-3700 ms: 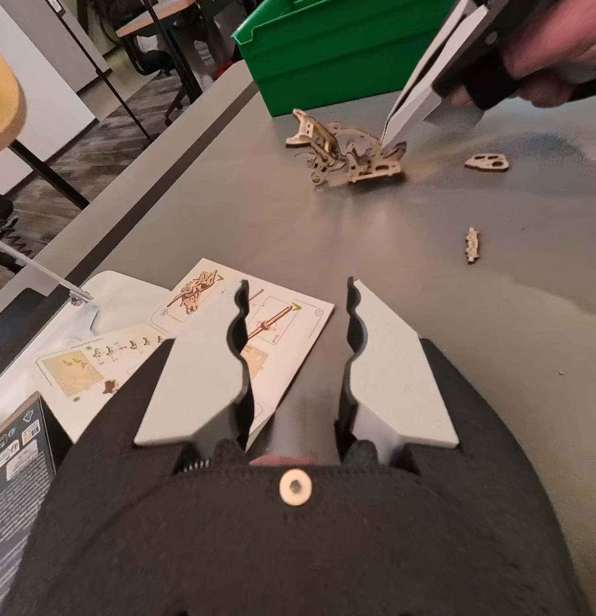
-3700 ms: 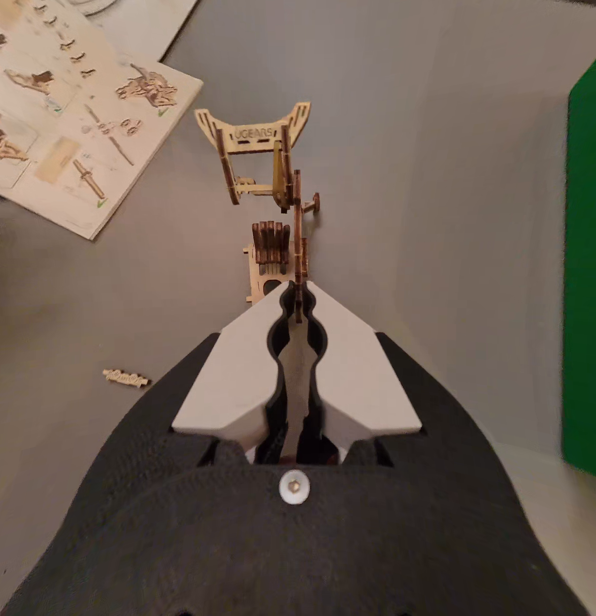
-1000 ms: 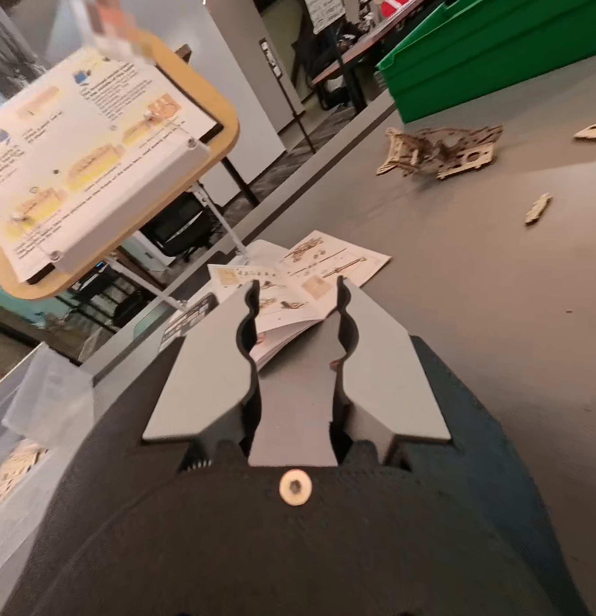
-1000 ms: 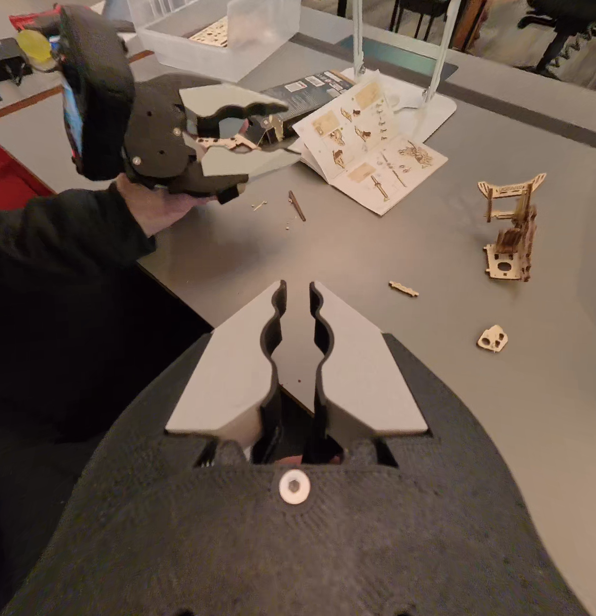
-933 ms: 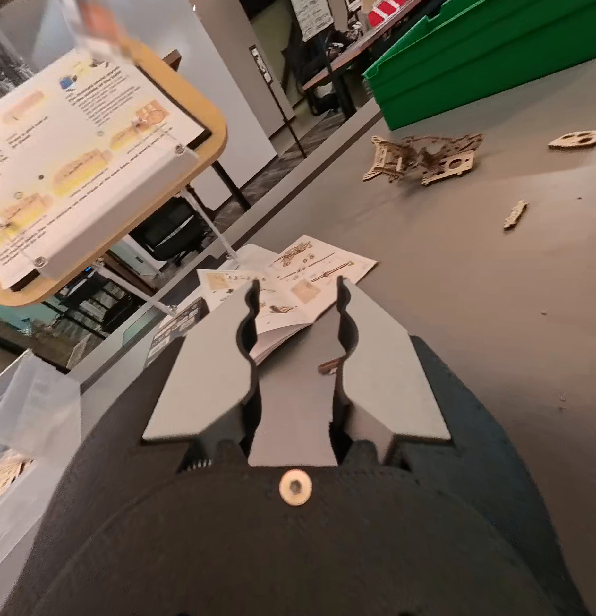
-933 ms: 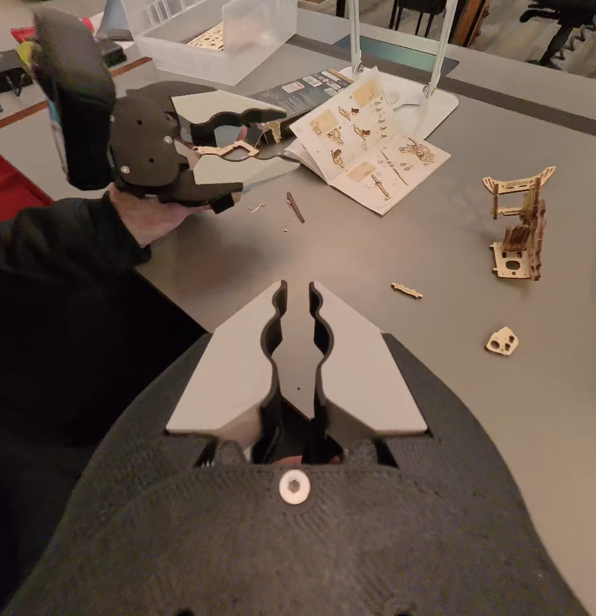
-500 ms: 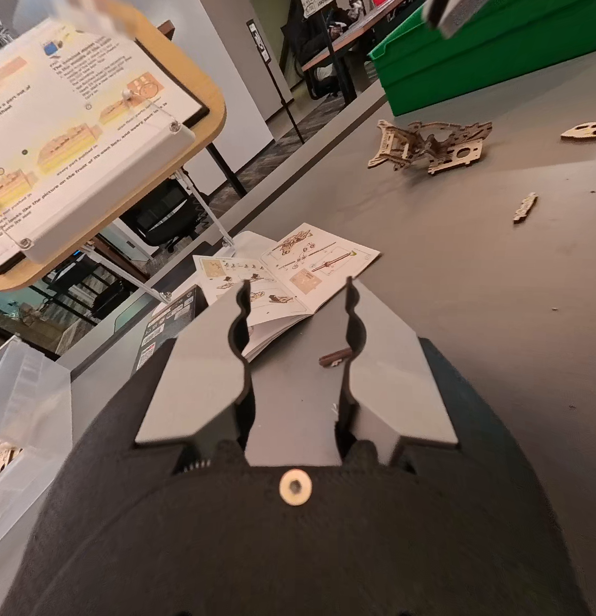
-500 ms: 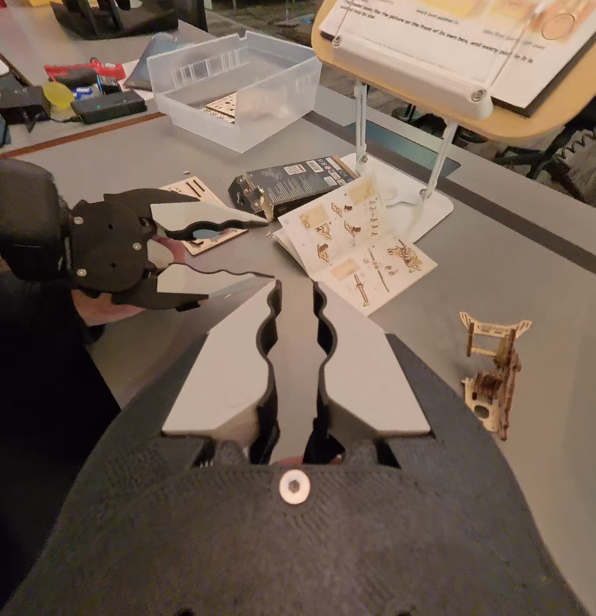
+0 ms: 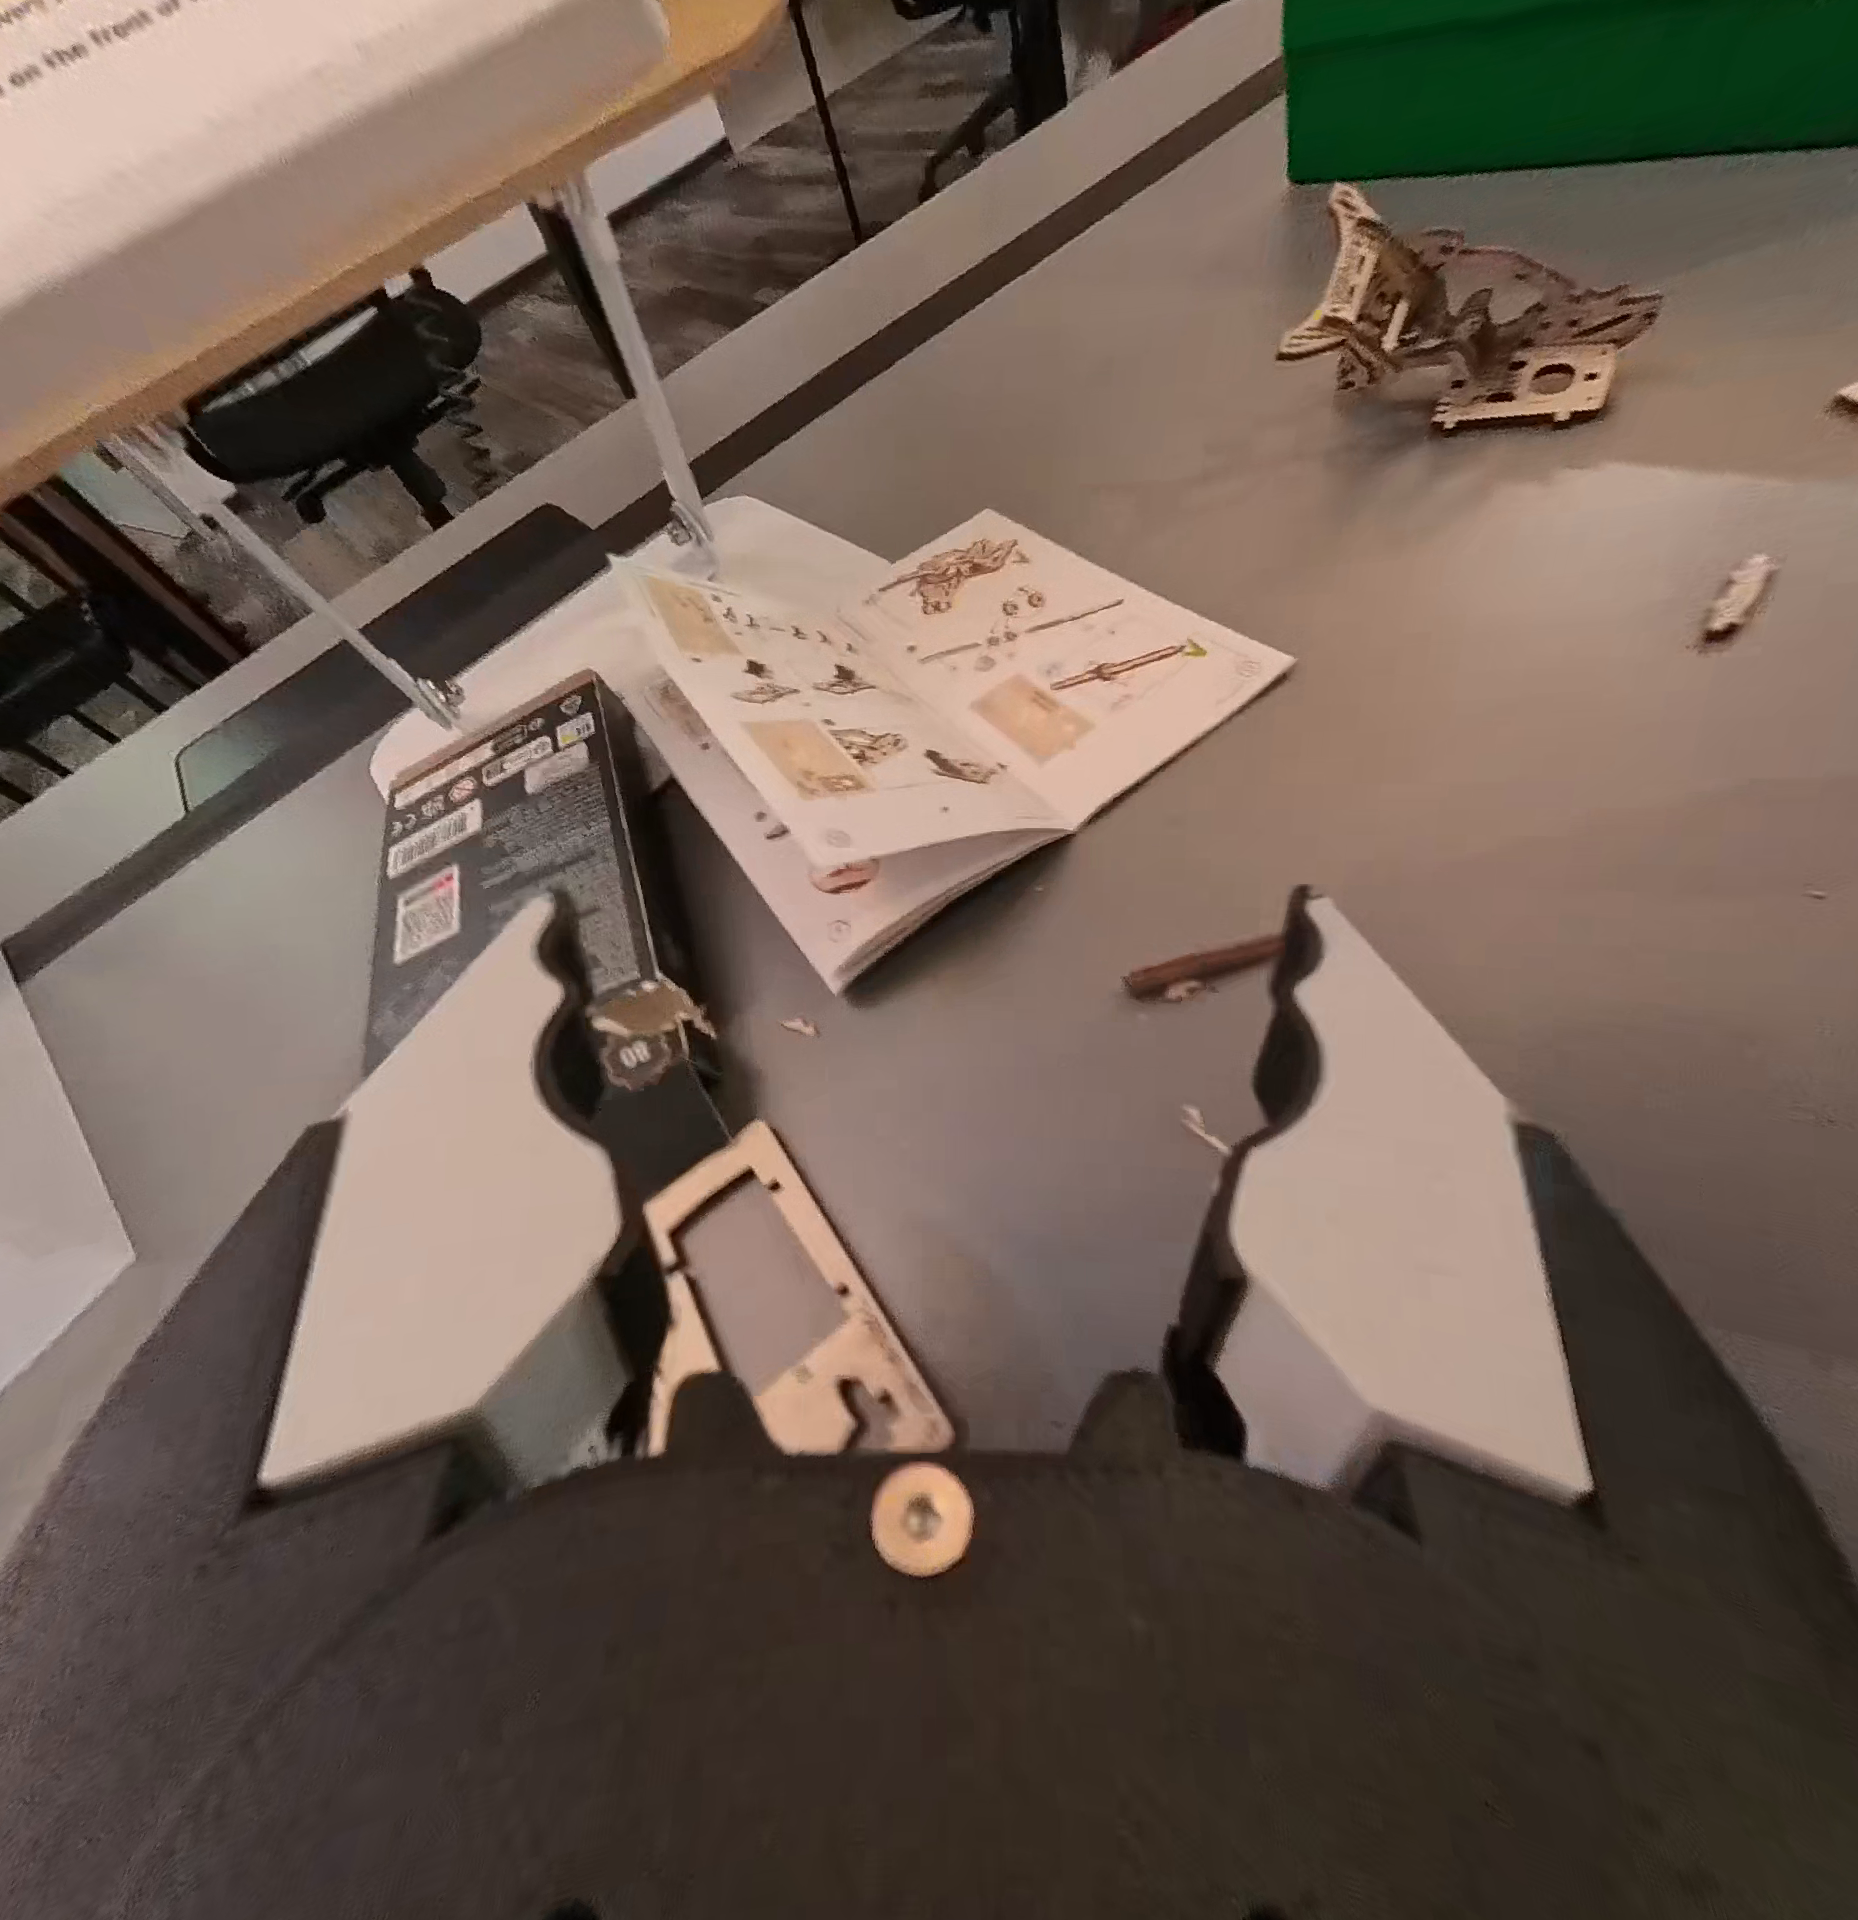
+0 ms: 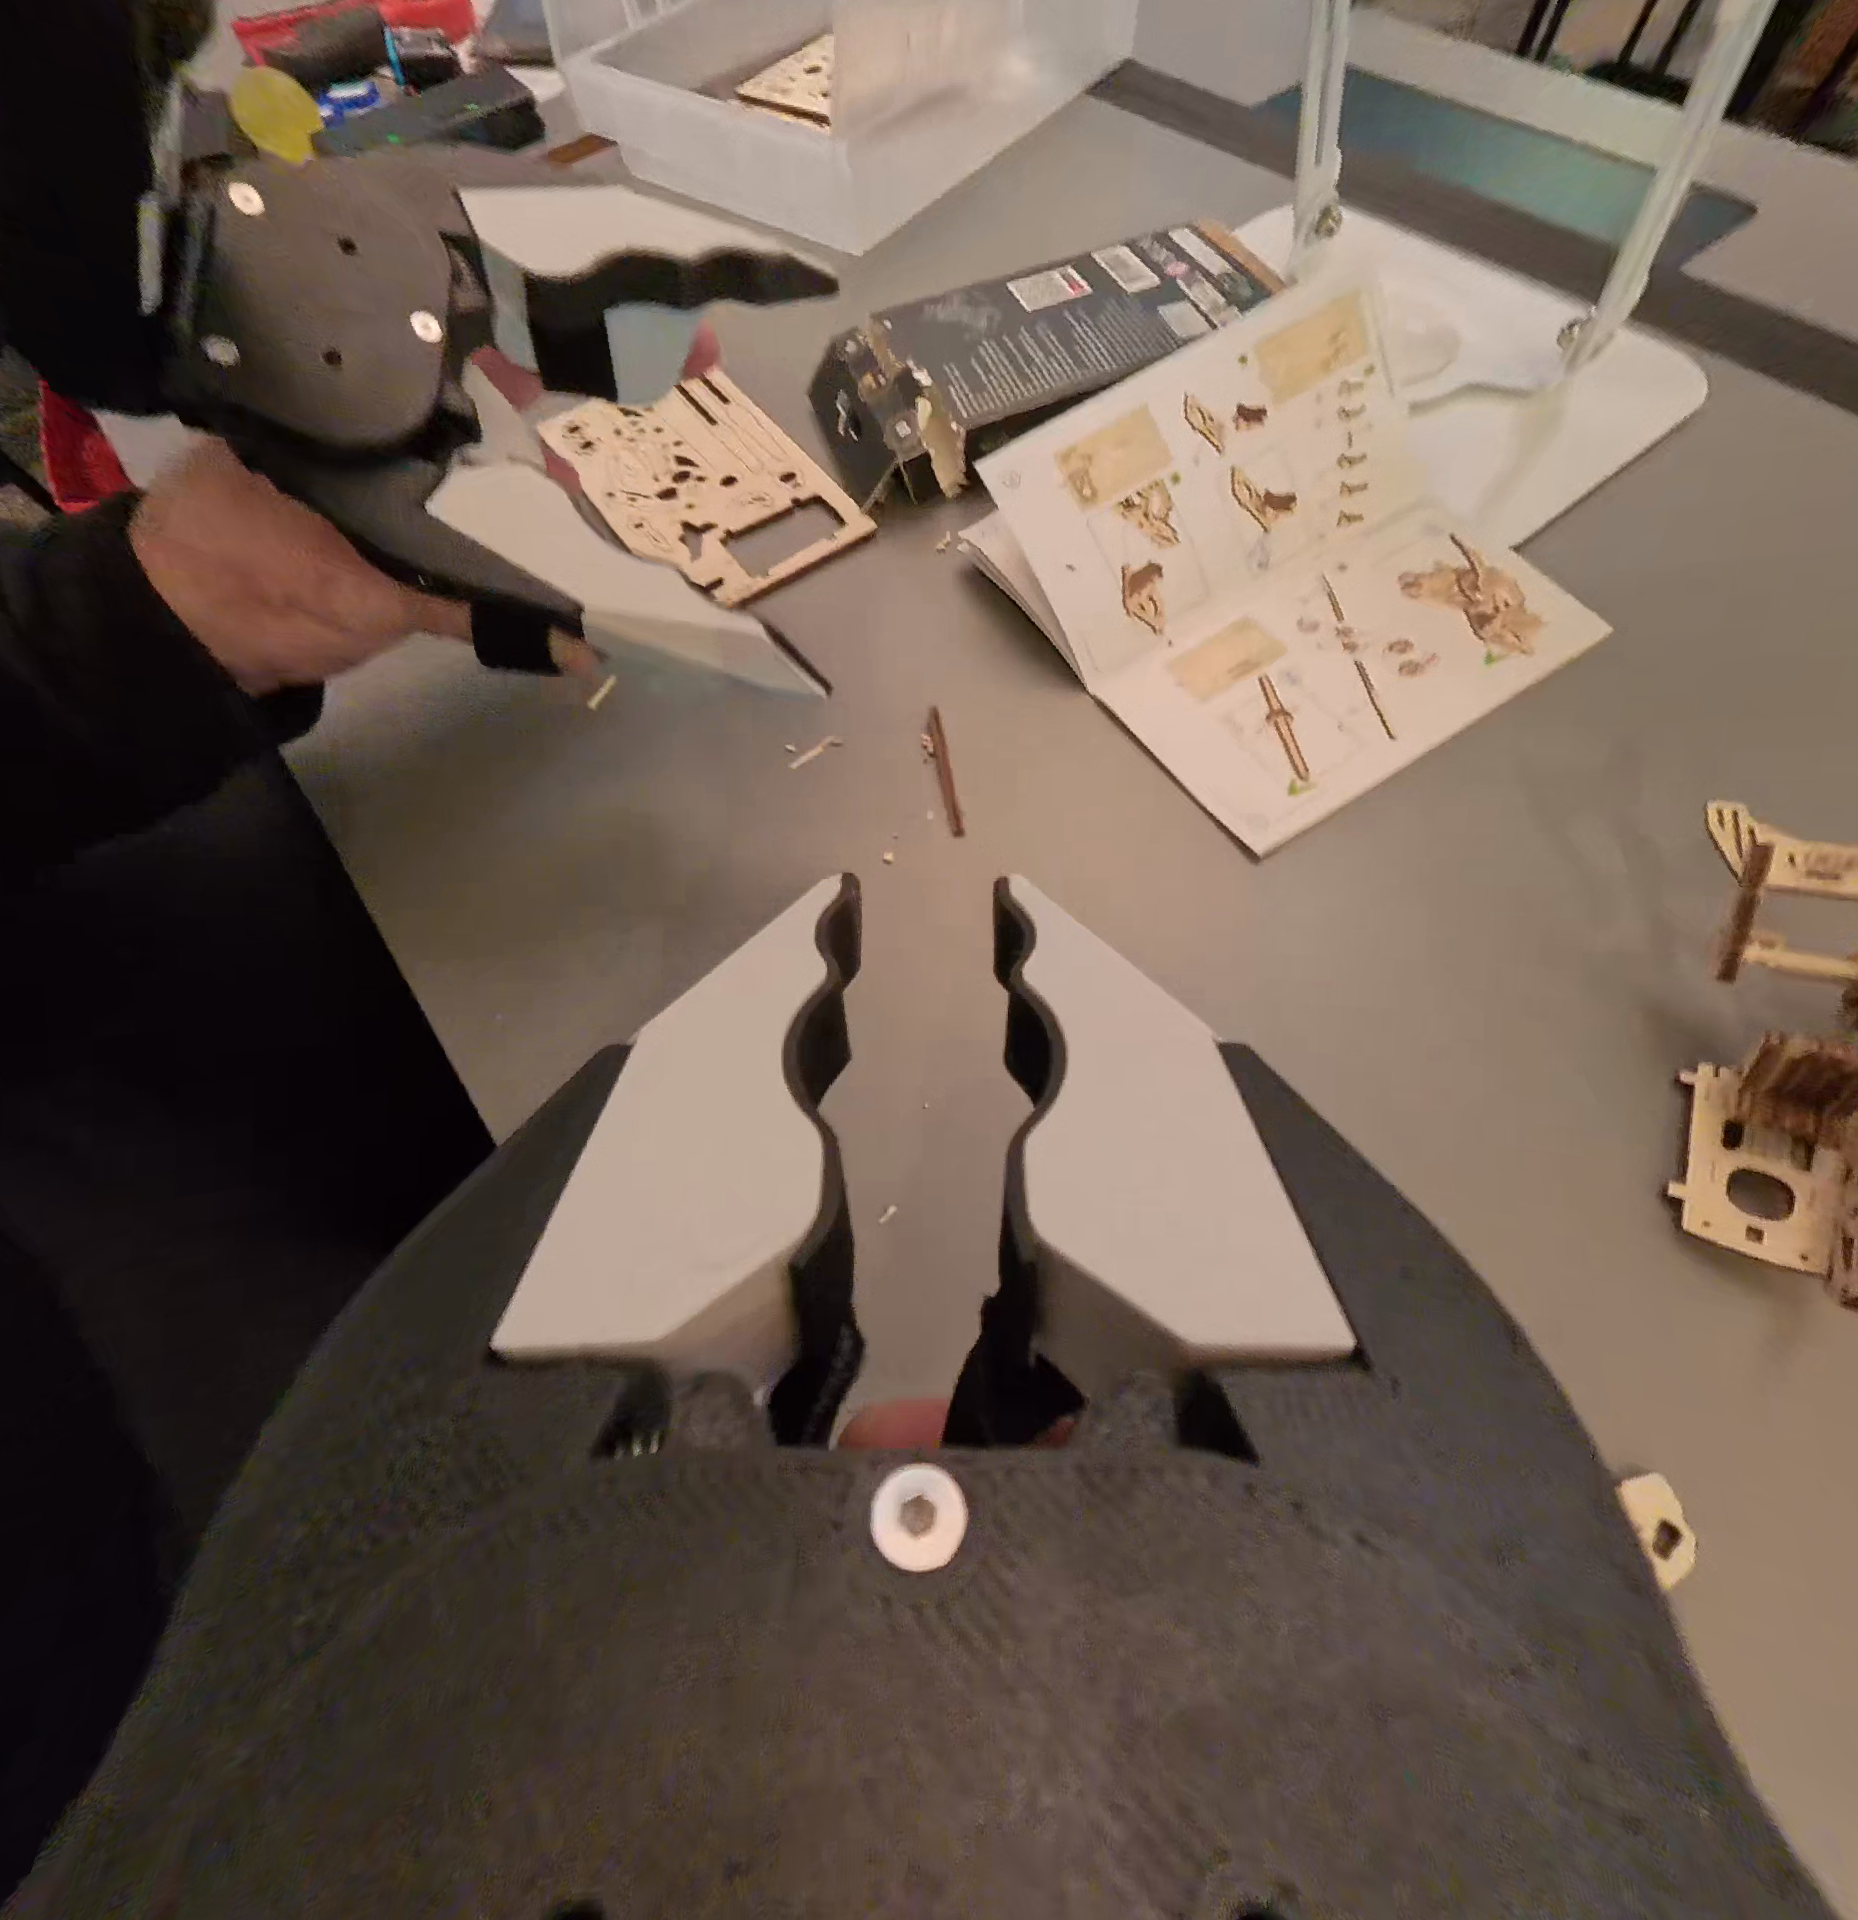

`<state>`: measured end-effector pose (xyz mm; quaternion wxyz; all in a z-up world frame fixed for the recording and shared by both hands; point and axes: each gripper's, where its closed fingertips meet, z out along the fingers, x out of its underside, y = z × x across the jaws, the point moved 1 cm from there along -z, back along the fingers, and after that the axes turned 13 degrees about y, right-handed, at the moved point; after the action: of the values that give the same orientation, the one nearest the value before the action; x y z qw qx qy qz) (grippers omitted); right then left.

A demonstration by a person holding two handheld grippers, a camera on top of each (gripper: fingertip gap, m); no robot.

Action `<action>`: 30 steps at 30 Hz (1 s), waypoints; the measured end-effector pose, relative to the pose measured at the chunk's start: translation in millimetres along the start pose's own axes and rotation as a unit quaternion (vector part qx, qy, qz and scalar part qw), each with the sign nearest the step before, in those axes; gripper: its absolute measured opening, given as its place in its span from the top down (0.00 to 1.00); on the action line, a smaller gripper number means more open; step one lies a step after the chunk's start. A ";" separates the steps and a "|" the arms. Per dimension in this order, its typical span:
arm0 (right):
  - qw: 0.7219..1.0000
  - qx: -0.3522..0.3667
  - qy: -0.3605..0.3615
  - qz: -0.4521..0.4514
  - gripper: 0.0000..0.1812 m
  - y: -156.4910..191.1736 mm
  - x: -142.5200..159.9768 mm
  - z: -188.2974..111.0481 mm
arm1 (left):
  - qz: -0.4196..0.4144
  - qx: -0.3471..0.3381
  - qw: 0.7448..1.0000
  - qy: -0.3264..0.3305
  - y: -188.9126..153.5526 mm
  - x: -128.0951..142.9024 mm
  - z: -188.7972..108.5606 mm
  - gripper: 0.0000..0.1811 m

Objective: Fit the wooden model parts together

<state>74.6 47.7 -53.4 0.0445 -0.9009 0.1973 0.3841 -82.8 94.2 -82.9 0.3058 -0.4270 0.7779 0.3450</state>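
Observation:
My left gripper (image 9: 925, 914) is wide open and empty. It sits over a flat wooden parts sheet (image 9: 790, 1320) that lies between its fingers, nearer the left one. The right wrist view shows this gripper (image 10: 816, 483) open around the sheet (image 10: 717, 488) on the table. My right gripper (image 10: 925, 894) is slightly open and empty above the grey table, pointing at a dark wooden stick (image 10: 946, 769). The stick also shows in the left wrist view (image 9: 1200, 961). The partly built wooden model (image 10: 1818, 1091) stands at the right, and far right in the left wrist view (image 9: 1465, 322).
An open instruction booklet (image 9: 956, 707) and a black box (image 9: 520, 831) lie beside the sheet. A green bin (image 9: 1579, 83) stands behind the model. A clear plastic bin (image 10: 852, 104) and a white stand base (image 10: 1527, 343) are at the back. Small loose wooden pieces (image 9: 1735, 597) (image 10: 1657, 1527) lie on the table. It is some 6 cm from my left tips to the dark wooden stick (image 10: 946, 769). Seen from the left wrist view (image 9: 1224, 956) as well.
My right gripper let go of the model, drew away and turned toward the left side. My left gripper opened wide and came down over the parts sheet by the black box.

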 end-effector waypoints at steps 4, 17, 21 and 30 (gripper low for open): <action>0.999 -0.016 0.028 0.020 0.85 -12.5 13.1 13.1 | 0.020 -0.021 0.999 0.017 30.0 -10.0 22.0 0.37; 0.998 -0.043 -0.009 -0.040 0.85 -18.6 -48.5 36.0 | -0.033 -0.099 0.969 0.224 200.0 94.0 -51.5 0.63; 0.997 -0.064 0.008 -0.052 0.85 -3.2 -47.2 45.9 | -0.027 0.022 0.950 0.309 143.1 147.8 -43.4 0.42; 0.992 -0.101 0.045 -0.054 0.83 11.3 -35.0 57.3 | 0.084 0.218 0.922 0.310 89.8 154.0 -15.8 0.21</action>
<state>9.6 61.9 -68.0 -0.0351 -0.9266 0.1098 0.3580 -233.3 47.4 -167.7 0.1051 -0.3685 0.9227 0.0421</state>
